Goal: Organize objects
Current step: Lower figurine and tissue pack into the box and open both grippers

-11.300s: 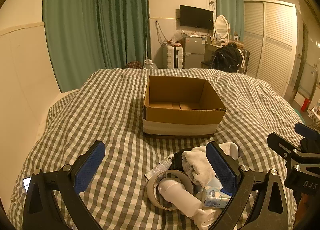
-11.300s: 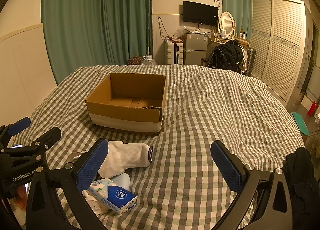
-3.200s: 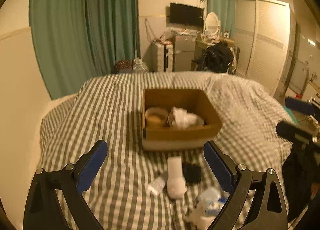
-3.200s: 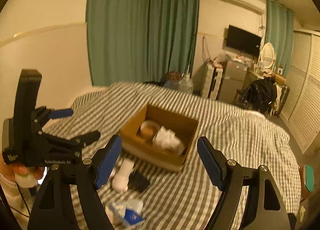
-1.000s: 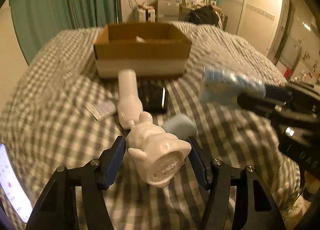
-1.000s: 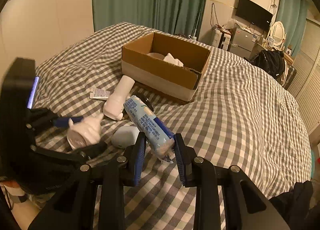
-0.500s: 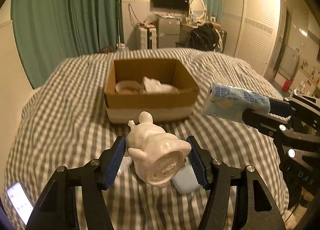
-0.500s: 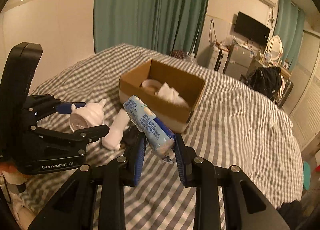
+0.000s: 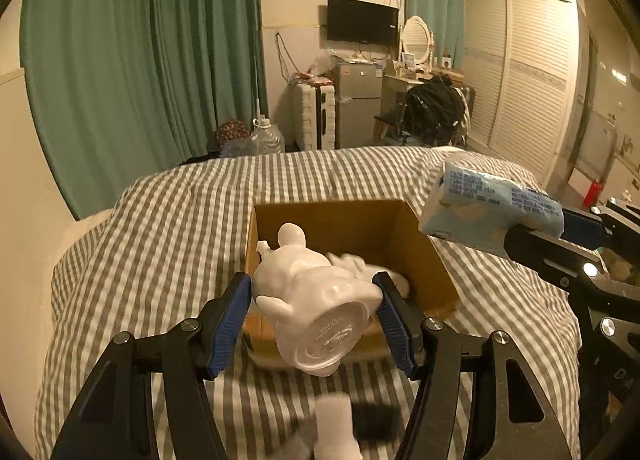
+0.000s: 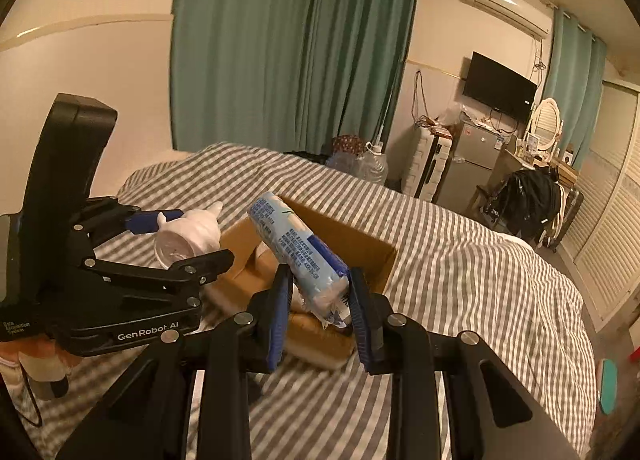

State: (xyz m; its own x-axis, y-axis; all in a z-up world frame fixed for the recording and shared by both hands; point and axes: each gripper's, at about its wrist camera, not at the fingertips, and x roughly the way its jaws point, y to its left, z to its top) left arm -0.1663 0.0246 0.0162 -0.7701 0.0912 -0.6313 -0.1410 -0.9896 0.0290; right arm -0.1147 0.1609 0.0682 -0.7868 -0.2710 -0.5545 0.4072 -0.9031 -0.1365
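Observation:
My left gripper (image 9: 314, 310) is shut on a white ceramic figurine (image 9: 316, 300), held base-first above the near edge of an open cardboard box (image 9: 434, 260) on the bed. White cloth (image 9: 360, 266) lies inside the box. My right gripper (image 10: 320, 300) is shut on a blue-and-white tissue pack (image 10: 298, 250), held in the air over the box (image 10: 382, 260). The tissue pack (image 9: 492, 204) shows at the right of the left wrist view, and the figurine (image 10: 188, 238) at the left of the right wrist view.
A white bottle (image 9: 334, 420) and a black object (image 9: 376, 424) lie on the checked bedspread (image 9: 160, 244) in front of the box. Green curtains, a fridge, a suitcase and a louvred wardrobe (image 9: 532, 92) stand beyond the bed.
Both grippers have risen and moved forward toward the box with their objects. The box now lies right under the figurine and the tissue pack.

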